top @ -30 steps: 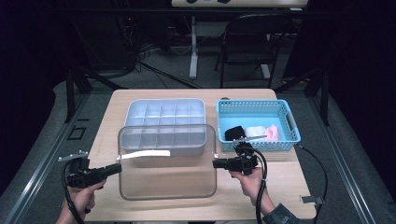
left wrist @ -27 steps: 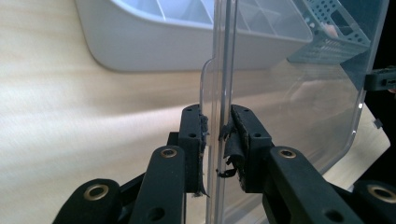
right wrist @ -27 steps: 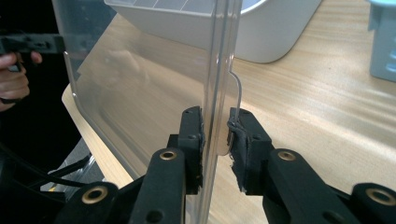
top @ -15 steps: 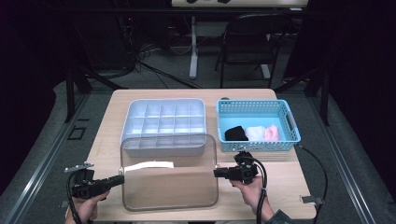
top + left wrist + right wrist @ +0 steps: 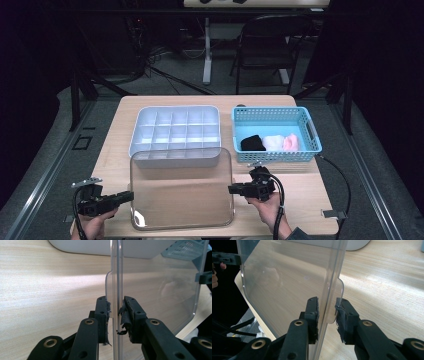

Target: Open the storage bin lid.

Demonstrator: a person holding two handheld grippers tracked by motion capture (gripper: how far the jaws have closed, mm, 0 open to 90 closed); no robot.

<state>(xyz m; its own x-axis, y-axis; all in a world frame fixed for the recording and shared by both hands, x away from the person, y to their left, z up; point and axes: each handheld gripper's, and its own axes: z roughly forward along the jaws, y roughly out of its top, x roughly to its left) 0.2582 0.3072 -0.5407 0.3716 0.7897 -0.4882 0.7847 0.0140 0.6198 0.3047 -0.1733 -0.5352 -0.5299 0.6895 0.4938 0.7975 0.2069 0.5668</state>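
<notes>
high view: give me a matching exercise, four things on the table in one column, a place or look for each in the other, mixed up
Things:
1. clear lid
2. compartment tray
3. blue basket
4. black cloth

Descriptions:
A. white, split into a grid of small cells
B. lies inside the basket, at its left end
C. near edge of the table, between the two grippers
D. right side of the table, with lattice walls

Pairs: 1-C, 2-A, 3-D, 4-B

Bare table (image 5: 305,200) right of clear lid (image 5: 182,192); divided tray (image 5: 175,130) & blue basket (image 5: 275,117) block far side.
</notes>
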